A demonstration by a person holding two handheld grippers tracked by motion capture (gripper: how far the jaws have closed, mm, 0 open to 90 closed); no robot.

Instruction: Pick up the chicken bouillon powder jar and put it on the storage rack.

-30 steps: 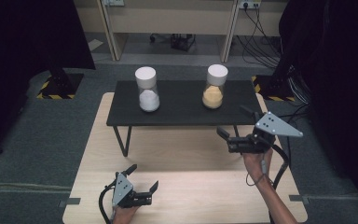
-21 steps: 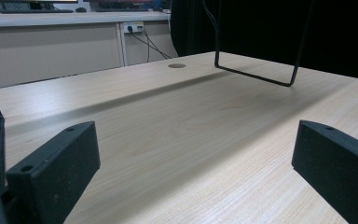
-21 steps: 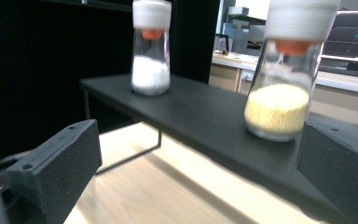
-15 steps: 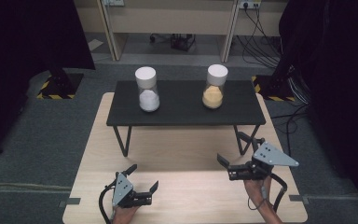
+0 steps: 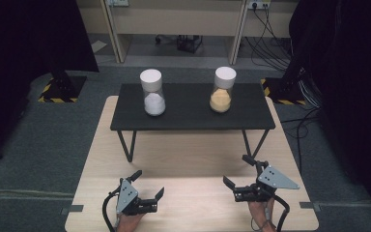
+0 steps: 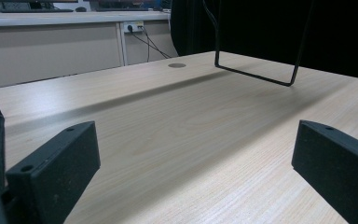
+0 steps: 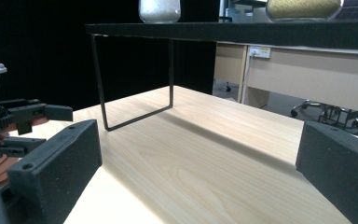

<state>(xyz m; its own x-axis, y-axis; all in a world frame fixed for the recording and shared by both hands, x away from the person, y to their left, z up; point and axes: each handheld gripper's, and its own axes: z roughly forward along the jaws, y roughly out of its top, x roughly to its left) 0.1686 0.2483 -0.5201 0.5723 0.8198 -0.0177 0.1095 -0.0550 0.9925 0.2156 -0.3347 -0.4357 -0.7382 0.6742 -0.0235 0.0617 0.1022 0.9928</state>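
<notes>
High view: left gripper [image 5: 149,186] and right gripper [image 5: 239,171], jaws wide and empty, rest on the surface [image 5: 188,159] below the black shelf [image 5: 188,113] carrying white jar [image 5: 152,92] and yellow jar [image 5: 222,89].

Left gripper view: shelf leg [image 6: 256,74] ahead.

Right gripper view: shelf edge [image 7: 242,30] overhead; a rising reach risks striking it, toppling a jar.

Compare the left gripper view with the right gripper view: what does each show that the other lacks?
Left gripper view alone: a round grommet in the wooden table, and a wall socket with cables behind.

Right gripper view alone: the bottoms of the white-filled jar and the yellow-filled jar on the black shelf, the left gripper at the frame's left, and a chair base on the floor.

Both: open black jaws, the pale wooden table and a wire leg of the shelf.
</notes>
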